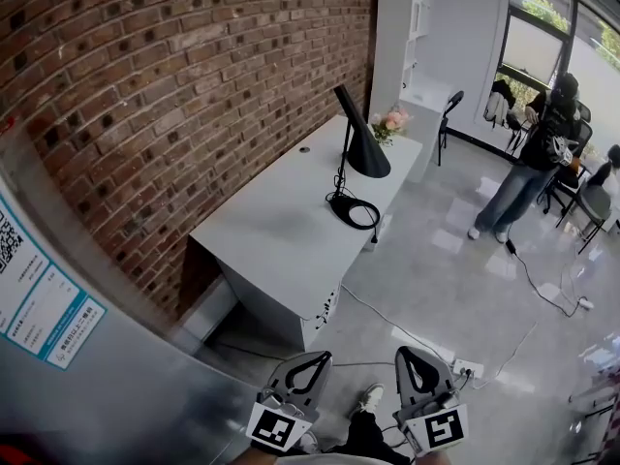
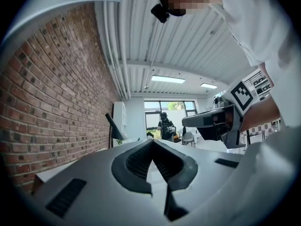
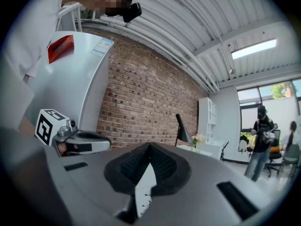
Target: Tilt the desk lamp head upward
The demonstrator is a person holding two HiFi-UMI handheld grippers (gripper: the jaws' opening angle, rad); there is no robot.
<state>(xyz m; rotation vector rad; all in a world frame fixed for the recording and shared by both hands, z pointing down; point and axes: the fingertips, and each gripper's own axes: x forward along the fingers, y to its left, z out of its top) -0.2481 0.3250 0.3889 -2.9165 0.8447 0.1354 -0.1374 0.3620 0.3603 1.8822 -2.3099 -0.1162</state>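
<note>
A black desk lamp [image 1: 362, 147] with a cone head pointing down stands on the far right part of a white desk [image 1: 271, 235], its cord coiled round the base [image 1: 354, 210]. Both grippers are far from it, low in the head view above the floor. My left gripper [image 1: 323, 357] is shut with nothing in it, and my right gripper [image 1: 402, 353] is shut and empty too. The left gripper view shows the lamp [image 2: 114, 128] small and far beyond the closed tips [image 2: 153, 141]. In the right gripper view the lamp [image 3: 182, 131] is likewise distant.
A brick wall [image 1: 174, 85] runs behind the desk. Pink flowers [image 1: 390, 122] sit at the desk's far end, beside a white shelf unit [image 1: 418, 27]. A person [image 1: 528, 174] stands near chairs at the back right. A power strip [image 1: 466, 366] and cables lie on the floor.
</note>
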